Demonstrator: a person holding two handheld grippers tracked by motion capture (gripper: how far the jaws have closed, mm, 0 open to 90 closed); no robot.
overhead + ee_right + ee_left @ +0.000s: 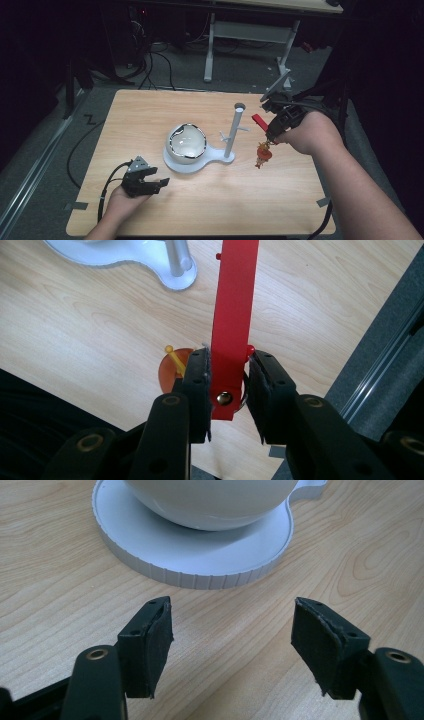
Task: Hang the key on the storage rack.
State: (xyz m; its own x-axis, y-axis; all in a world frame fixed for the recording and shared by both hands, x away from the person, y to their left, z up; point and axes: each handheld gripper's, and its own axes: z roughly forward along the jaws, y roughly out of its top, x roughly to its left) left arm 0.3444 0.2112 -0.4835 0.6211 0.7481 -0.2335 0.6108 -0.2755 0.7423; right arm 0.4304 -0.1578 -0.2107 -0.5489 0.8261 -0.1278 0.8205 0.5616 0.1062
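Observation:
My right gripper (271, 133) hovers over the table's right side, just right of the white post (234, 129). It is shut on a red strap (234, 305) near its metal rivet. An orange charm (263, 154) dangles below the strap, above the wood. In the right gripper view the charm (167, 371) peeks out left of my right gripper (227, 367). My left gripper (161, 184) rests low at the front left, open and holding nothing. My left gripper (232, 630) points at the white stand base (200, 560), which carries a shiny white bowl (186, 142).
The post has small side pegs (243, 129) and an open top, and it rises from the stand's narrow end (172, 275). The table's right edge (320, 165) lies close under my right forearm. Cables trail off the front left. Desk legs stand on the dark floor behind.

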